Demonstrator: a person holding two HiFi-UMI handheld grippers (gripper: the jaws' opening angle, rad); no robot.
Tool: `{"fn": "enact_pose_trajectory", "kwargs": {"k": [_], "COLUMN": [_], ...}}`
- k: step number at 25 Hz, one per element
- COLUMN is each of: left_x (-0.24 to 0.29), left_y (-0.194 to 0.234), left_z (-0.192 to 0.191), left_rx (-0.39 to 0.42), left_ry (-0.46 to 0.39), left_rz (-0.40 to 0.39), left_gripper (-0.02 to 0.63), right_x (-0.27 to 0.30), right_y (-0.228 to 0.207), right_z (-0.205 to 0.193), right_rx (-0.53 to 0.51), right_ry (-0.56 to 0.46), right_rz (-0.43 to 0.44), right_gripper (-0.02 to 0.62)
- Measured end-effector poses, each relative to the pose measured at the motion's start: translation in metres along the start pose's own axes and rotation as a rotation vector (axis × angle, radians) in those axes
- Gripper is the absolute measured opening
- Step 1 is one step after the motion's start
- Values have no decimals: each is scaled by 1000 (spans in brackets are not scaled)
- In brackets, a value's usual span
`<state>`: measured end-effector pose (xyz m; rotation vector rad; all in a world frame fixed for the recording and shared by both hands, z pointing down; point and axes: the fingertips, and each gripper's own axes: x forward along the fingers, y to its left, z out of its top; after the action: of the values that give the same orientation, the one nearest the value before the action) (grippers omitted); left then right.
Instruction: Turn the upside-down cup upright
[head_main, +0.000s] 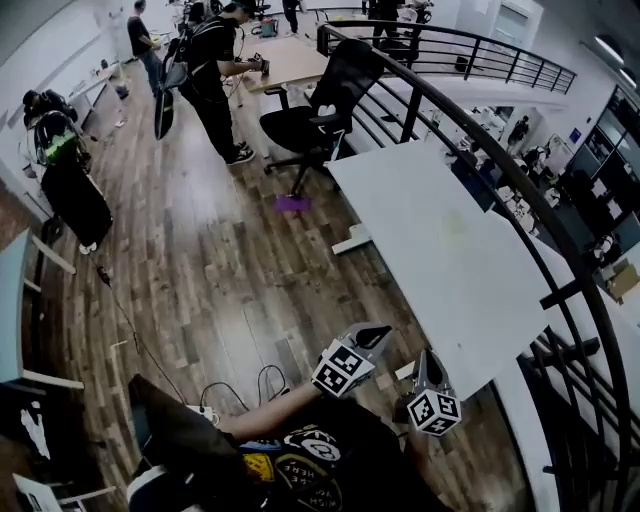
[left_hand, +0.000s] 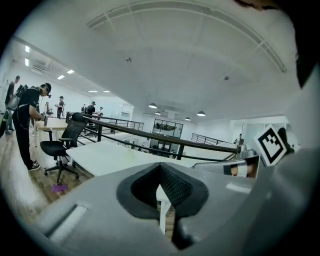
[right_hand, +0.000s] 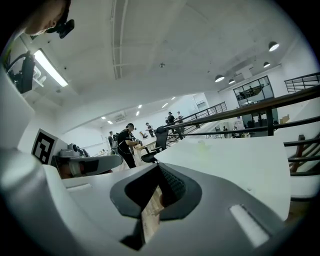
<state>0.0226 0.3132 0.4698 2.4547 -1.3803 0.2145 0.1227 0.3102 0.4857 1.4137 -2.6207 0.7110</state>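
No cup shows clearly in any view. The long white table (head_main: 430, 250) bears only a faint pale greenish patch (head_main: 455, 225), also seen as a pale greenish patch (right_hand: 202, 145) in the right gripper view; what it is I cannot tell. My left gripper (head_main: 378, 335) hangs shut and empty just off the table's near corner, over the wooden floor. My right gripper (head_main: 425, 362) is beside it, also shut with nothing held. The left gripper (left_hand: 161, 167) and the right gripper (right_hand: 159, 167) both have their jaws together and point along the table top.
A black curved railing (head_main: 520, 190) runs along the table's far side. A black office chair (head_main: 320, 110) stands at the table's far end, with a purple object (head_main: 292, 203) on the floor near it. A person (head_main: 215, 70) stands at another desk. Cables (head_main: 240, 390) lie on the floor.
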Motion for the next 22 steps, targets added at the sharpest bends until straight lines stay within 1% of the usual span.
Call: {"fn": "enact_pose_trajectory", "kwargs": {"k": [5,9,16,19,22], "left_x": [6,14,29,40,59], "left_y": [13,24,43,51,63], "left_z": [8,13,6,9,16], "left_rx": [5,14,15,5,-5], "left_ry": [-14,-19,12,19,21], "left_rz": [-16,-49,-112,-122,-125], "left_gripper": [4,5,5,5,4], "right_x": [13,21,38,53,75], "right_y": [5,3,4,-1,-12], "right_z": [4,7,-1,0,9], "right_rx": [-10,-13,-6,-6,-6], "right_ry": [1,-5,-8,4,13], "right_rz": [-6,-38,-76,-82,-81], "right_gripper": [-2,-2,-2,-2,-2]}}
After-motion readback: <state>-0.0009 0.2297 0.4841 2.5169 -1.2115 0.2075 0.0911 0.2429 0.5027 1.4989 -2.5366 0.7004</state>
